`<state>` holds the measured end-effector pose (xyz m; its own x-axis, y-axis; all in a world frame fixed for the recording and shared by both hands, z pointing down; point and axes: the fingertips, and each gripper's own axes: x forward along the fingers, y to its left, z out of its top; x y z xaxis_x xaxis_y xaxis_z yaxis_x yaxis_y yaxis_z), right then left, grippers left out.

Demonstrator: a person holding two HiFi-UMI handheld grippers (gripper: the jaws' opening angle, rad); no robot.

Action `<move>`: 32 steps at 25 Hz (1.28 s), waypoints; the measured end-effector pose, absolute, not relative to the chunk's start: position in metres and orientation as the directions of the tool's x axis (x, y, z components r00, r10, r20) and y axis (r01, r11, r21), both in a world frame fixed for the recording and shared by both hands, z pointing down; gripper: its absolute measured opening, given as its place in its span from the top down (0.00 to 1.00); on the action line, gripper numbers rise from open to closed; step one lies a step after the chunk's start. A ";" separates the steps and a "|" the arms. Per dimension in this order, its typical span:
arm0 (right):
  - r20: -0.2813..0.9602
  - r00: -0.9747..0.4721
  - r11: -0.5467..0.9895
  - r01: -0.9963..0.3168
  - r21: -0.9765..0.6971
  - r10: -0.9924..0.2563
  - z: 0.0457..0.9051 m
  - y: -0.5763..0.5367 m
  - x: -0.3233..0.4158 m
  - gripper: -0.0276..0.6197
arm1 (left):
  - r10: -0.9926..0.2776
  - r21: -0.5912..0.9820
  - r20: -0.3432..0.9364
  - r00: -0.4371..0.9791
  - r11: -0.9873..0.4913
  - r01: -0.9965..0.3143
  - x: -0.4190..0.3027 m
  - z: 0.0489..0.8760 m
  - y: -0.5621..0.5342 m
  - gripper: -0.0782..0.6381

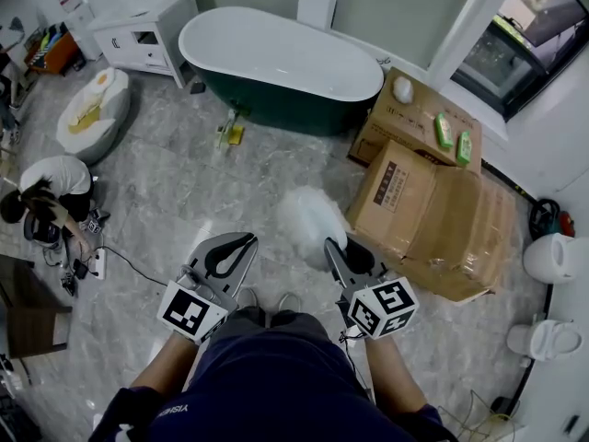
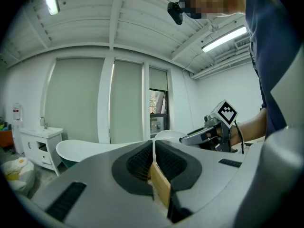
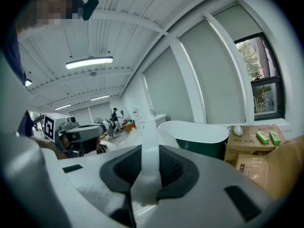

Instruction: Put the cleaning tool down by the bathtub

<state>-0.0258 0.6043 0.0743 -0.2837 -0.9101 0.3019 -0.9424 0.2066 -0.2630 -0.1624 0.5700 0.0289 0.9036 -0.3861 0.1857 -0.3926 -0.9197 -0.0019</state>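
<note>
A white fluffy duster [image 1: 311, 217] sticks out ahead of my right gripper [image 1: 335, 247], over the marble floor in the head view. Its white handle [image 3: 148, 141] runs between the black pads [image 3: 172, 167] of the right gripper [image 3: 147, 148], which is shut on it. The white bathtub [image 1: 276, 63] with a dark green outside stands farther ahead, apart from the duster; it also shows as the bathtub [image 3: 199, 134] and the bathtub [image 2: 90, 148]. My left gripper [image 1: 247, 240] is level with the right one, shut with nothing in it; in its own view the left gripper [image 2: 153, 146] has its pads together.
Cardboard boxes [image 1: 433, 210] lie right of the duster, with green bottles [image 1: 453, 134] on the far one. A white vanity [image 1: 147, 21] and a beanbag [image 1: 92, 109] stand at the left. A person [image 1: 51, 191] crouches by cables. A small yellow item [image 1: 228, 132] lies by the tub. A toilet [image 1: 552, 256] is at far right.
</note>
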 end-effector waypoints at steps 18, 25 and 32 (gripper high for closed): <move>0.298 -0.295 0.214 -0.937 -0.275 -0.908 0.080 0.611 0.017 0.82 | -0.401 -0.025 0.202 0.894 -0.914 -0.404 -0.128 0.032 0.573 0.83; 0.297 -0.297 0.216 -0.937 -0.275 -0.908 0.081 0.596 0.029 0.82 | -0.414 -0.024 0.195 0.889 -0.908 -0.417 -0.118 0.033 0.556 0.83; 0.295 -0.291 0.212 -0.939 -0.271 -0.910 0.082 0.571 0.043 0.82 | -0.413 -0.024 0.188 0.891 -0.909 -0.417 -0.104 0.034 0.530 0.83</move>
<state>0.0434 0.5710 0.0825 -0.2908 -0.9103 0.2947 -0.9389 0.2121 -0.2712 -0.1040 0.5297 0.0342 0.8909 -0.4135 0.1879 -0.4168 -0.9087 -0.0236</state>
